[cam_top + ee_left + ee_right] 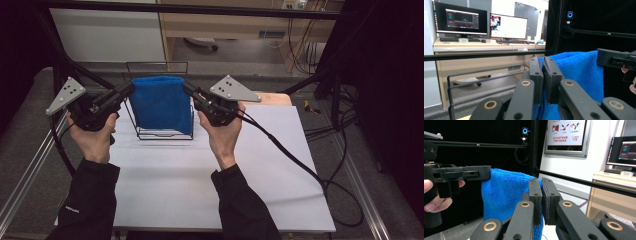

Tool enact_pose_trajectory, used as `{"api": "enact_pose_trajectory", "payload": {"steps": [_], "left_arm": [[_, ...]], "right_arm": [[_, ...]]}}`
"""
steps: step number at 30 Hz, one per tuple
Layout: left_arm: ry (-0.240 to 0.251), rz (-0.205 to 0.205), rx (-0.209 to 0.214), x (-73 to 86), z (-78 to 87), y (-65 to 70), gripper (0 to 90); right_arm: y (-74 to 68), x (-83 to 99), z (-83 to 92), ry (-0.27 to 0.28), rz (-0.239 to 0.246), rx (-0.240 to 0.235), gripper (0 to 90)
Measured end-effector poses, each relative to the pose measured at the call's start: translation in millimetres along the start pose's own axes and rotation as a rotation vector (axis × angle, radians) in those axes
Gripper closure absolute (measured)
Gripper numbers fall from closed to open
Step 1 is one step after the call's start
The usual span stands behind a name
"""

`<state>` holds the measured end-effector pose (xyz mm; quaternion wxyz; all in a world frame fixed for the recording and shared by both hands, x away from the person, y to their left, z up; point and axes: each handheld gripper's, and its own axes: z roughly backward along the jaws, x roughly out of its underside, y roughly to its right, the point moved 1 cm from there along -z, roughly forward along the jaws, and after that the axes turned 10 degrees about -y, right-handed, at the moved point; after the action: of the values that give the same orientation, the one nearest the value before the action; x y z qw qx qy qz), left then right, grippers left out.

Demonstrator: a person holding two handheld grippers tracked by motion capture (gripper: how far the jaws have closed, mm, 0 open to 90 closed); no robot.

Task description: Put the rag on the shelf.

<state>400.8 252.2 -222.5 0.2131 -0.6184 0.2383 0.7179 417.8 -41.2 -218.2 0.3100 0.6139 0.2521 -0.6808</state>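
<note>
Both sets of fingers are pinched tight on the blue towel [161,102], one at each top corner. The left gripper [127,91] has the left corner and the right gripper [188,90] has the right corner. In each gripper view the black jaws are almost pressed together, with blue cloth squeezed in the thin gap.

The towel hangs flat and wide between the two grippers, up in the air. Its bottom part hangs down in front of the black wire rack [157,131], which stands on the white table [200,180].

My guess is that the step now is holding the towel spread out over the rack. The next move could be to hang it on the rack or carry it away. For that, both hands need to move together and keep the top edge tight, so the towel does not sag or slip out.

The towel looks soft and fuzzy, bright blue, with small loops. It has no big wrinkles.
</note>
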Motion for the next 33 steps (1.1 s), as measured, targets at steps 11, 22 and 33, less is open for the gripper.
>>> {"api": "enact_pose_trajectory", "payload": {"steps": [11, 22, 33], "left_arm": [[0.037, -0.001, -0.014, -22.6, 0.9, -10.1, 85.4], [0.06, -0.027, -0.042, -54.3, 0.6, -14.9, 85.4], [0.065, -0.002, -0.055, -76.6, -12.1, -32.8, 85.4]], "right_arm": [[3.9, -22.7, -14.1, 0.016, 0.013, 0.004, 87.3], [7.2, -51.6, -22.9, 0.046, 0.036, 0.016, 87.3], [14.5, -75.1, -42.1, 0.058, 0.054, 0.046, 87.2]]}}
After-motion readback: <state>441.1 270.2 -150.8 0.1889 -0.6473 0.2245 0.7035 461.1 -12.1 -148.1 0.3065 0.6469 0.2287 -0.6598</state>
